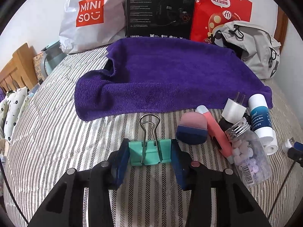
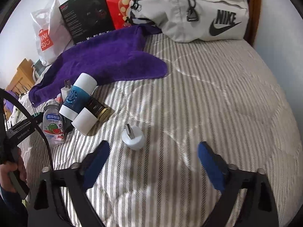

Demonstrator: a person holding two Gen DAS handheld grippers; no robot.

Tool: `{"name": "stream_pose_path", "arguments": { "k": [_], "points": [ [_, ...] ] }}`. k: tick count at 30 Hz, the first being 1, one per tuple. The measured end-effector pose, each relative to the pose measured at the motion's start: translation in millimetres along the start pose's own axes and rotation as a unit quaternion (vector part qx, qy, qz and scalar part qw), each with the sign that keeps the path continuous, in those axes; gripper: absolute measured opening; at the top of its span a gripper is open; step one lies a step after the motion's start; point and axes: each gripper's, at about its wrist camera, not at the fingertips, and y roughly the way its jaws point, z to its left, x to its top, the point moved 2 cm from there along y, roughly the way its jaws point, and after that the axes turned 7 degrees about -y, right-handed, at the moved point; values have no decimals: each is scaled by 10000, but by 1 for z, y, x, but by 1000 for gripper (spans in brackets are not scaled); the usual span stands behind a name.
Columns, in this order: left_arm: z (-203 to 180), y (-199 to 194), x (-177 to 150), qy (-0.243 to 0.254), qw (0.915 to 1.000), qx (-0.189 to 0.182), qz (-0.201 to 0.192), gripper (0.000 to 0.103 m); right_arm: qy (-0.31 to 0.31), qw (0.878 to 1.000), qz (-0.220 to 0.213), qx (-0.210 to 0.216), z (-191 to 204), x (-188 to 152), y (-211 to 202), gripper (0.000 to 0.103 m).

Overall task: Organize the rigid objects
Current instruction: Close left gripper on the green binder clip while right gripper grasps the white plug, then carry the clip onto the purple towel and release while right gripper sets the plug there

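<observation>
The left gripper [image 1: 149, 156] clamps a green metal binder clip [image 1: 149, 153], wire handles pointing away toward the purple towel [image 1: 166, 75]; the right gripper [image 2: 151, 158] gapes wide.

MINISO on white bag [image 1: 90, 17], EDIFIER on black box [image 1: 161, 9], NIKE on grey bag [image 2: 198, 15], perhaps HECATE too.

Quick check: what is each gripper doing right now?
Left gripper: shut on the mint-green metal binder clip.
Right gripper: open, holding nothing, above the striped bedcover.
</observation>
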Motion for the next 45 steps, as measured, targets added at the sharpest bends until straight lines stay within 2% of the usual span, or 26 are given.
{"name": "stream_pose_path", "arguments": {
  "k": [1, 6, 8, 10, 14, 18, 22, 28, 35, 45],
  "points": [
    [0, 0, 0, -8, 10000, 15, -3, 40, -62, 10000, -4, 18, 3, 0, 4, 78],
    [0, -1, -2, -13, 10000, 0, -58, 40, -469, 9983, -130, -328, 15, 0, 12, 67],
    [0, -1, -2, -4, 10000, 6, -65, 40, -576, 9975, -195, -347, 20, 2, 12, 58],
    [0, -1, -1, 19, 10000, 11, -50, 40, -596, 9975, -229, -295, 21, 3, 11, 43],
    [1, -1, -1, 99, 9999, -51, -37, 41, -675, 9971, -249, -228, 22, 1, 8, 23],
    [2, -2, -1, 107, 9999, -102, -8, 40, -533, 9984, -162, -1, 16, 1, 5, 23],
    [6, -5, -2, 137, 9997, -181, 83, 40, -643, 9979, -99, -6, 15, 5, -5, 23],
    [23, -21, 7, 15, 9999, -153, 75, 40, -662, 9974, -276, 79, 11, 30, -29, 23],
    [41, -56, 43, -169, 9993, -239, -230, 40, -688, 9958, -570, 220, 10, 73, -47, 23],
    [35, -53, 98, -105, 9990, -296, -326, 40, -787, 9938, -644, 441, 25, 125, -37, 23]
  ]
}}
